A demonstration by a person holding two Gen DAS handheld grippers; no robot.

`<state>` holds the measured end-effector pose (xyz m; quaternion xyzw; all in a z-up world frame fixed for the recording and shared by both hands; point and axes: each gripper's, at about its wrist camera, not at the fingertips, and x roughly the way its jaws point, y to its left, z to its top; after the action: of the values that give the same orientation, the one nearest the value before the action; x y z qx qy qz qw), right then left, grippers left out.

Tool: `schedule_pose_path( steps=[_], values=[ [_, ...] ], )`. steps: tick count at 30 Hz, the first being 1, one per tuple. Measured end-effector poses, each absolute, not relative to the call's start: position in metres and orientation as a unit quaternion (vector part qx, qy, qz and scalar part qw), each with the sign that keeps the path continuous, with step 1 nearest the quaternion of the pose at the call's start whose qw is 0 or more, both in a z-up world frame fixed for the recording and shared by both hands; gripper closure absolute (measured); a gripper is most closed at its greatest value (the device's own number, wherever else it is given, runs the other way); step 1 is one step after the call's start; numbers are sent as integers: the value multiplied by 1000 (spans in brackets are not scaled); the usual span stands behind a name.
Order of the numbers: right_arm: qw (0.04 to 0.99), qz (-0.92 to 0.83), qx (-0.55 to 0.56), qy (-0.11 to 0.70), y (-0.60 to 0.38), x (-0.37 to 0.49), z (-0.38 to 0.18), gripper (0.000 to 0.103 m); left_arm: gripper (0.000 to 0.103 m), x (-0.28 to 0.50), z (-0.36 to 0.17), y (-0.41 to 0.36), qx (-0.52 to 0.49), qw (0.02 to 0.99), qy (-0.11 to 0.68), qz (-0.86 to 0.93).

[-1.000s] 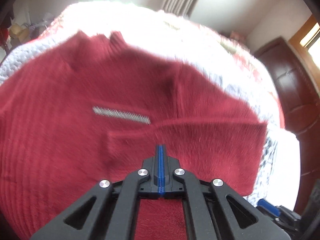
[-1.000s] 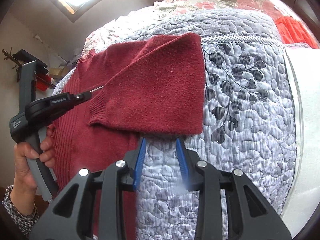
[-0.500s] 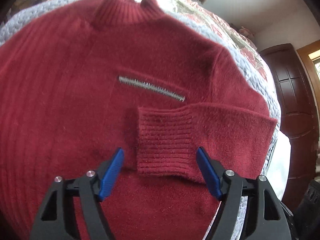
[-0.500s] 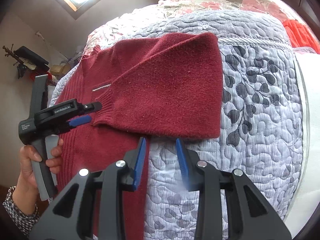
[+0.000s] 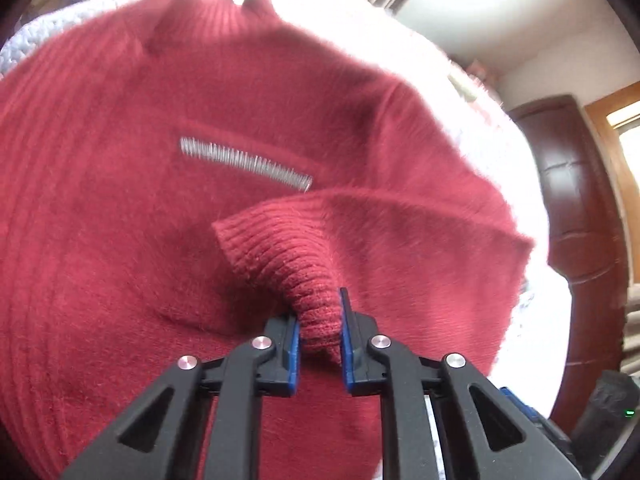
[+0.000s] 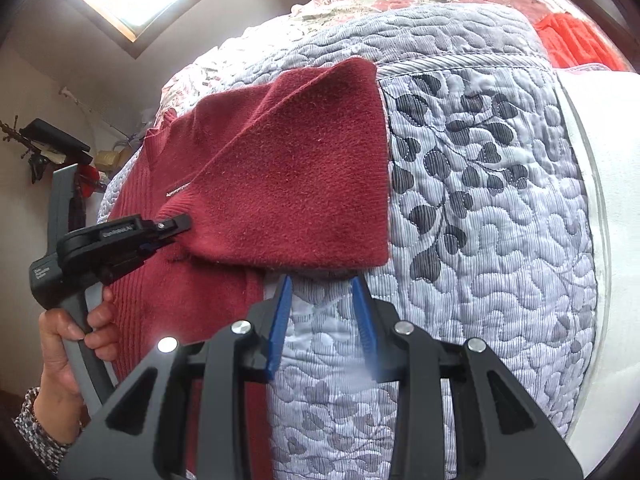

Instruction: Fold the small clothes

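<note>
Right now the left hand-held gripper (image 5: pixel 319 334) is clenched on the ribbed cuff (image 5: pixel 288 256) of the dark red fuzzy knit sweater (image 5: pixel 120 208), with the knit bunched between its blue pads. The sweater lies spread on the grey-blue quilted bedspread (image 6: pixel 480 208), collar at the far end. Its sleeve (image 6: pixel 296 184) is folded across the chest, and the cuff sits just near of a short silver zipper-like trim (image 5: pixel 244 162). The right hand-held gripper (image 6: pixel 322 312) is released and holds nothing; it hovers over bare quilt just beyond the sleeve's near edge.

The step in hand looks like adjusting the sleeve so it lies inside the body outline. To do it well, the cuff should be lifted only slightly, since the pinch has already raised a tent of fabric, and then carried in a straight line so the sleeve stays flat and its fold at the right side stays crisp. The bite seems to take the cuff layers only; dragging the chest layer along would wrinkle the front. The loose fuzzy knit will probably stretch and cling, so a slow pull and a clean drop suit it better than a tug. The free right tool could press the sleeve's fold at the right edge while the cuff is placed. Setting the cuff parallel to the hem should leave a tidy rectangle for the next fold.
</note>
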<state>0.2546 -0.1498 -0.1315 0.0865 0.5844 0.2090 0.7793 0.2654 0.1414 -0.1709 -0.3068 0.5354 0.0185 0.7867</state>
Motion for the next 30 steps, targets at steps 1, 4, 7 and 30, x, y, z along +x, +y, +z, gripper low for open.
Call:
schedule_pose_path(
  steps=[1, 4, 7, 30],
  values=[
    [780, 208, 86, 584, -152, 254, -131, 68, 88, 263, -161, 145, -306, 796, 522, 14],
    [783, 208, 90, 580, -158, 254, -129, 68, 88, 256, -129, 164, -311, 820, 481, 10],
    [784, 211, 96, 576, -162, 251, -124, 68, 88, 247, -102, 190, -291, 844, 449, 32],
    [731, 229, 55, 641, -56, 298, -175, 81, 57, 203, -184, 343, -281, 816, 475, 173]
  ],
)
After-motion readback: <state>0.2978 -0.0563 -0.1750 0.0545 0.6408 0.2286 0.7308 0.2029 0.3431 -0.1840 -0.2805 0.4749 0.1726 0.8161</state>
